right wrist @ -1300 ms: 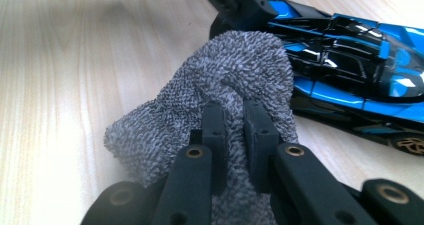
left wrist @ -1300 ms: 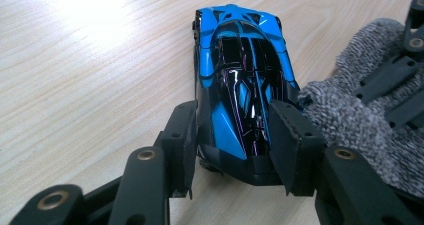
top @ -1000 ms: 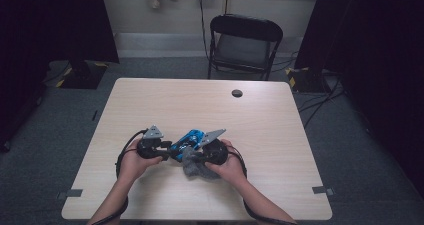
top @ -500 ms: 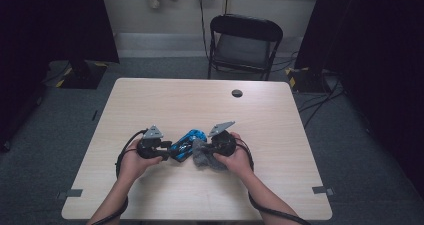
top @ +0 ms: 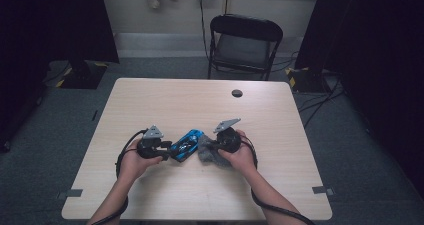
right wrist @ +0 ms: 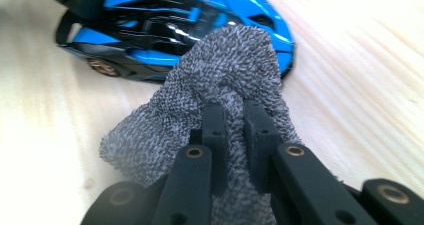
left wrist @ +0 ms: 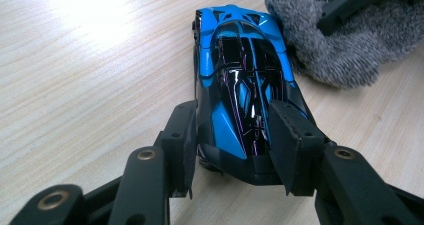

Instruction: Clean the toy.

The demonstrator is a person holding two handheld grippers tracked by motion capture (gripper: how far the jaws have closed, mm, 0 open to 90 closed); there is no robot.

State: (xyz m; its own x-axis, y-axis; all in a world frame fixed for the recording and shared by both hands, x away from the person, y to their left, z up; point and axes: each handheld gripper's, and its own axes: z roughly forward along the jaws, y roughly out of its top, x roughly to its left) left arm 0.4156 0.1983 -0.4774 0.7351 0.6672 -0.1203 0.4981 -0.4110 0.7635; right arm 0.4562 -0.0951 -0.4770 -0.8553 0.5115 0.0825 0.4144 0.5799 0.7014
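Two tongs share the wiping step: left tongs (left wrist: 232, 150) pinch the blue toy car (left wrist: 242, 85) at lower centre of the desk (top: 165, 100), right tongs (right wrist: 234, 120) pinch a grey cloth (right wrist: 220, 80) against its end. Next, I judge, rub along the body.

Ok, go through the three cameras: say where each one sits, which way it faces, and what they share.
High view: fixed above the person's side, facing forward and down on the table; both forearms enter from below, left tongs, right tongs.
Left gripper view: rides the left tongs, looking along its jaws, shut on the blue toy car.
Right gripper view: rides the right tongs, jaws pinching the grey cloth.
Shared: car and cloth appear in all three.
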